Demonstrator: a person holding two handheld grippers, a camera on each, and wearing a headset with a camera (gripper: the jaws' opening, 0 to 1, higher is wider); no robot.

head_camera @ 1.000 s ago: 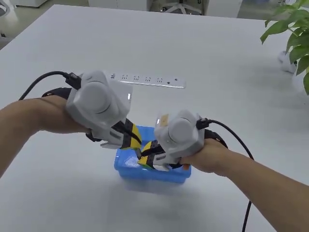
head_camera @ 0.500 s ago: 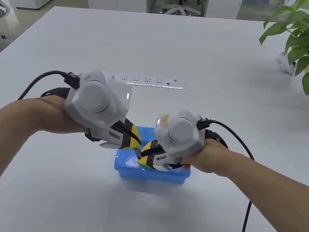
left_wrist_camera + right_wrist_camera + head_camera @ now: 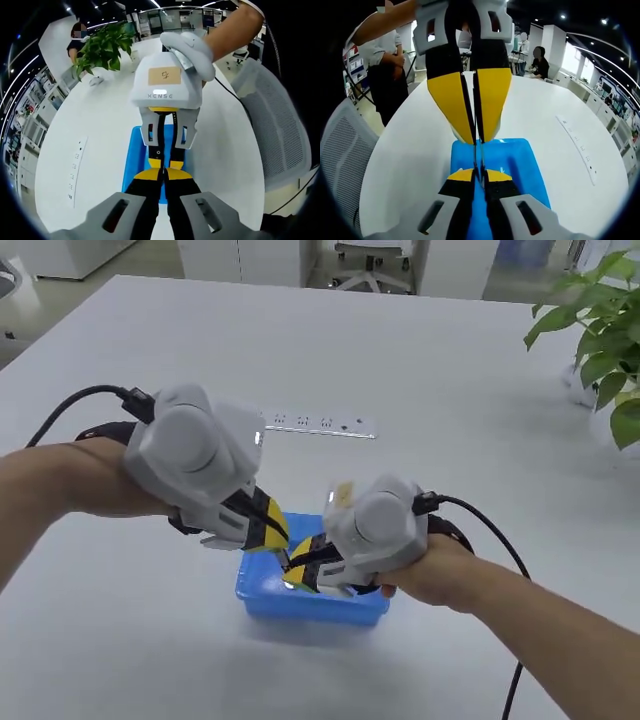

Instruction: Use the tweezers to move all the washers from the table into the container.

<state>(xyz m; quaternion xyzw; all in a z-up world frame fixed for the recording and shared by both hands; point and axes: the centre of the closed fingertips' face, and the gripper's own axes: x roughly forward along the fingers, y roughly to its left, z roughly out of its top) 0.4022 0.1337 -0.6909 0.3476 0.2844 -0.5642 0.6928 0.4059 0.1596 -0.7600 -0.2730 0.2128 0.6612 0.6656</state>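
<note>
Only the headset camera has tipped since the earlier frame, so the whole scene sits a little lower in the head view. The grippers remain tip to tip, as before.

White table (image 3: 450, 370): work surface, with a potted plant (image 3: 595, 330) at its far right edge and a power strip (image 3: 320, 425) lying beyond the work.

Left gripper (image 3: 278, 532) and right gripper (image 3: 300, 572): they meet nose to nose. Each has its jaws pressed almost together, clamping a thin strip that runs from one pair of tips to the other.

Blue container (image 3: 300, 602): it stands on the table directly beneath the meeting jaw tips, open side up.

Tweezers (image 3: 478, 156): the thin strip is judged to be these, held along the line of both grippers and above the container. It is too slender to show whether its tips carry anything.

Washers: too small or hidden to make out, so progress cannot be judged.

Step in hand, as a judgement: passing or re-seating the tweezers between the grippers. To do it well:
- Keep one gripper clamped until the other holds firmly.
- Keep the strip parallel to both sets of jaws so that it does not twist.
- Stay over the container, so that anything dropped falls inside.
</note>
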